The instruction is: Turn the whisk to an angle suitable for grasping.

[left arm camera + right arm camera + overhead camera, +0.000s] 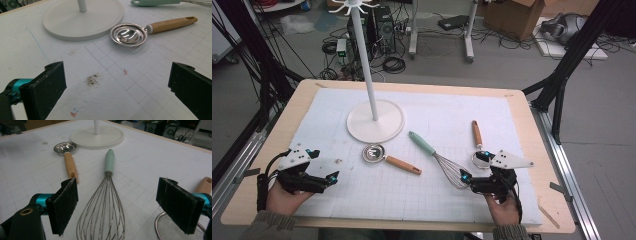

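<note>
A white rack stand (375,121) with a tall pole rises at the mat's middle left. In front of it lie a steel ladle with a wooden handle (384,157), a whisk with a mint handle (435,157) and a small wood-handled strainer (477,145). My left gripper (324,164) rests open at the near left; its view has the ladle (128,35) ahead of the open jaws (117,85). My right gripper (474,165) is open at the whisk's wire end. In its view the whisk wires (102,212) lie between the apart jaws (117,202), with the strainer ring (162,227) at the right.
A white gridded mat (427,115) covers the wooden table (532,125). The floor behind holds cables, computer cases (382,30), a cardboard box (517,17) and black frame legs (562,70). A dirt smudge (93,79) marks the mat near the left gripper.
</note>
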Tool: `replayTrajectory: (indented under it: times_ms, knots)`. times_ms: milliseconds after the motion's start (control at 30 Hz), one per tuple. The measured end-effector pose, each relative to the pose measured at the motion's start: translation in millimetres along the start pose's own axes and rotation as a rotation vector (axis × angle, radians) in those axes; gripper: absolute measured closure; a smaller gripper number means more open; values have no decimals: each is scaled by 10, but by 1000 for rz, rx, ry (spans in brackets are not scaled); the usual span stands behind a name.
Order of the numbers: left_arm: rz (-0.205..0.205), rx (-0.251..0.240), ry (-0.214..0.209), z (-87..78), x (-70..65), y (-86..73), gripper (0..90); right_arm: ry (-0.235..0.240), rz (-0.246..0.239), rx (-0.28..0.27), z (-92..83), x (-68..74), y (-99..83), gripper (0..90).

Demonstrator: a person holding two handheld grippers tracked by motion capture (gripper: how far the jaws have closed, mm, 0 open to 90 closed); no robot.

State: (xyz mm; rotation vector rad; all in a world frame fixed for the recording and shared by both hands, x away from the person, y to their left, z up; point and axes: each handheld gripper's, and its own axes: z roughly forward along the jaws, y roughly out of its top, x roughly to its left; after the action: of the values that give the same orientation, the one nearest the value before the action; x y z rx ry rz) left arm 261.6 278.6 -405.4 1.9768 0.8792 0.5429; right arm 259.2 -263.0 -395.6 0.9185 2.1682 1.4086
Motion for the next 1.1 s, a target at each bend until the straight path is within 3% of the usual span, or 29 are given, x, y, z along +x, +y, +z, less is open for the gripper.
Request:
replayTrajectory:
  times_ms: [433,567,733,933,1100]
  knots:
    - [3,-9,1,-35,-5,-6,18,31,-5,20,79,3,118,167]
    - [0,-7,4,-39,-1,-8,18,43,15,40,121,-51,194,167]
    - [-3,-9,6,-46,7,-11,18,38,-2,71,160,-120,348,168]
    - [-5,-9,2,-44,1,-4,18,44,-9,65,157,-163,497,168]
    - [-8,-12,2,-50,7,0,18,52,-24,82,207,-225,722,170]
